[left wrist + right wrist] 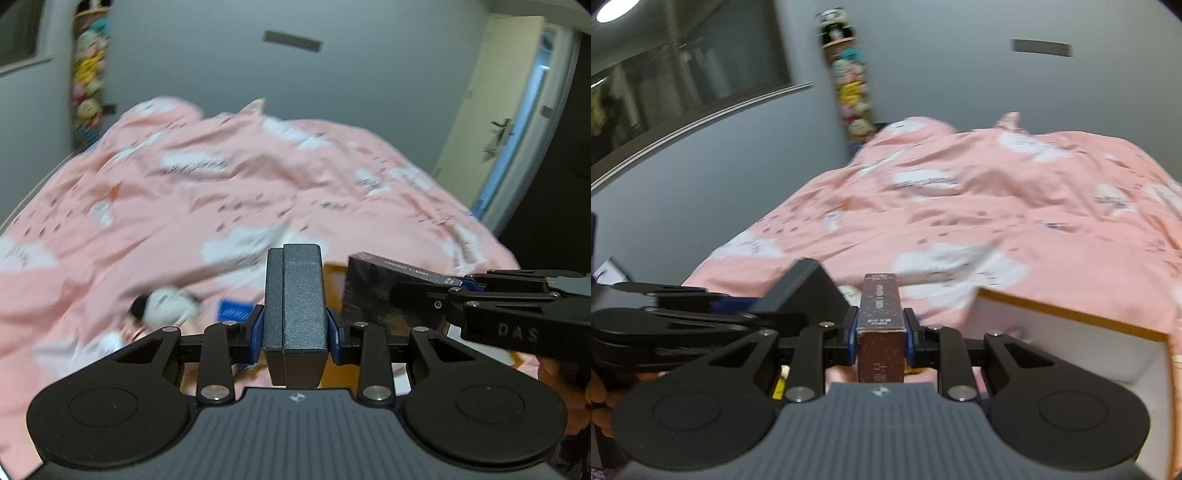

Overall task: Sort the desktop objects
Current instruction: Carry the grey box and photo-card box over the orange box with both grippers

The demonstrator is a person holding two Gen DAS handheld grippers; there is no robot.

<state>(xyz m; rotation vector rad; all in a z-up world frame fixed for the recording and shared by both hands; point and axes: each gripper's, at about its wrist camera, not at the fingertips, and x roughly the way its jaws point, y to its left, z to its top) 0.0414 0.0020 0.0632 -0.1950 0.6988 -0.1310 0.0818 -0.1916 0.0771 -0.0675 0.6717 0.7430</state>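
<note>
Boxes: left gripper (pixel 295 325) clamps grey case (pixel 295 306); right gripper (pixel 880 338) clamps brown box (pixel 880 332), lettering blurred.

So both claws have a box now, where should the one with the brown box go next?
Probably a little to its right and down, over the white bin. The right gripper is shut on the brown box, held up in the air, and the bin's open top lies just beside it.
</note>
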